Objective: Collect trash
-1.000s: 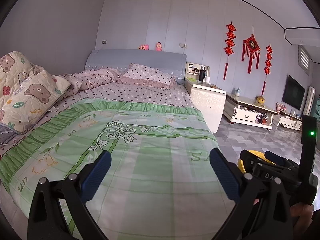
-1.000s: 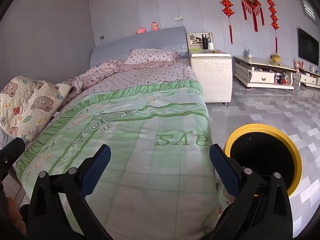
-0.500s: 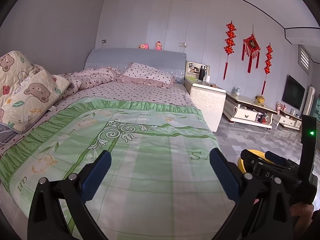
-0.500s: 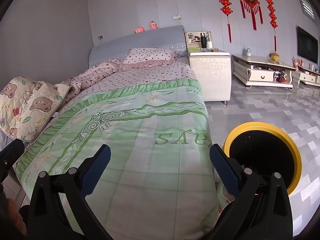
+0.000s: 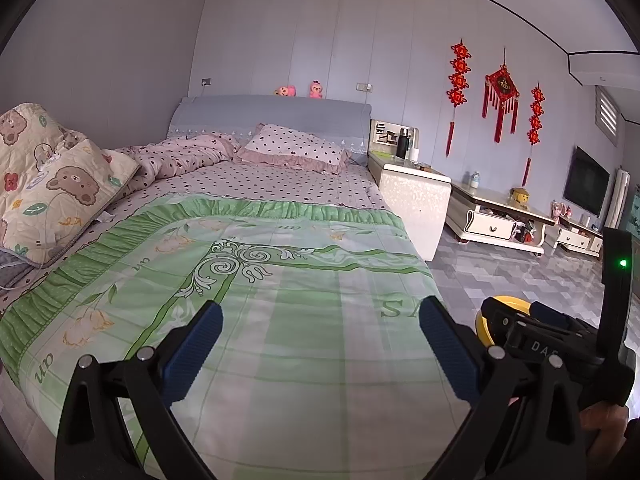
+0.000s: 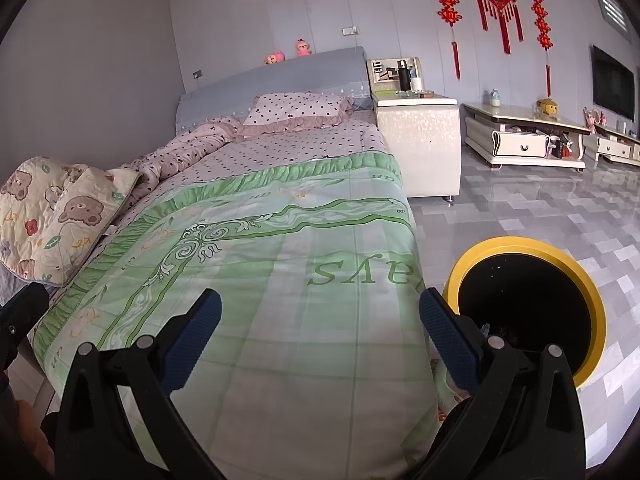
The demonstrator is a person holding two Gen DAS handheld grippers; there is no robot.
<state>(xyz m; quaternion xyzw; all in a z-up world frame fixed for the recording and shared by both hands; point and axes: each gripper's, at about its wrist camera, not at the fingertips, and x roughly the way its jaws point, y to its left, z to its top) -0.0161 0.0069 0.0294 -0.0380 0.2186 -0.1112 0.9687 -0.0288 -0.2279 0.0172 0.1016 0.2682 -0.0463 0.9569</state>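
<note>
Over the foot of a bed (image 5: 280,208) spread with a green floral quilt (image 5: 280,320), the left gripper (image 5: 320,344) hangs with its blue-padded jaws spread wide and nothing between them; at the far right of the left wrist view, the right gripper's black body (image 5: 560,344) hides most of a yellow-rimmed trash bin (image 5: 482,322). From the right wrist view, the right gripper (image 6: 320,340) is likewise released and empty above the quilt's edge, while the black bin (image 6: 592,292) stands on the grey tiled floor (image 6: 540,208) just beside the bed's foot corner, behind the right-hand finger (image 6: 448,340).
</note>
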